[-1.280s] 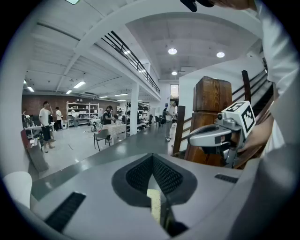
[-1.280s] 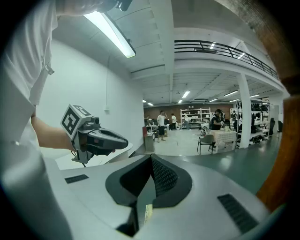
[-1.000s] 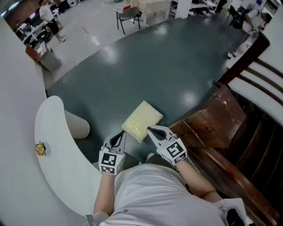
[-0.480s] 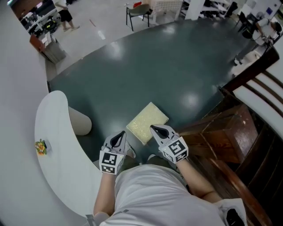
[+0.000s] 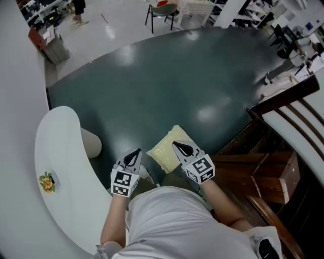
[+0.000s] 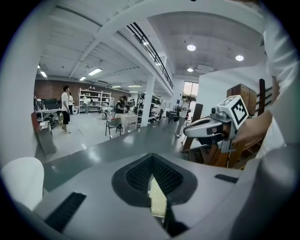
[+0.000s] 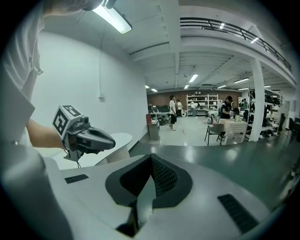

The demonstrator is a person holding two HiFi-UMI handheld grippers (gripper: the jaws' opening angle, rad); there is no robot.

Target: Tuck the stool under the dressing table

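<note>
Nearest the camera: the person's white-shirted torso, both arms out in front. Left gripper (image 5: 134,154) has its fingers together, nothing held. In its own view a pale yellow sliver shows through the slit below the tips, judged to be the cushion beyond, not something gripped. Right gripper (image 5: 180,147) also has its fingers pressed together and empty; its tip lies over the near edge of the stool.

Stool (image 5: 165,145): pale yellow cushioned top, on the dark floor (image 5: 167,81), between the two grippers and just ahead of them. The legs are hidden.

Change over the last second: both grippers have come forward and lower, so they now flank the cushion, where before they sat short of it. The stool's gap to the table's pedestal (image 5: 92,144) looks about the same. Judgement: this is an approach only, and the stool has not yet been displaced.

Left of the stool: the dressing table (image 5: 55,146), a white curved surface with a small yellow-orange item (image 5: 46,182) on it. The stool stands clear of it, not under it. The tuck remains to be done, and the push would need to go leftward in the head view.

Right: dark wooden furniture (image 5: 253,172), near the stool.

Far: open hall, a chair (image 5: 162,11), people in the distance.
</note>
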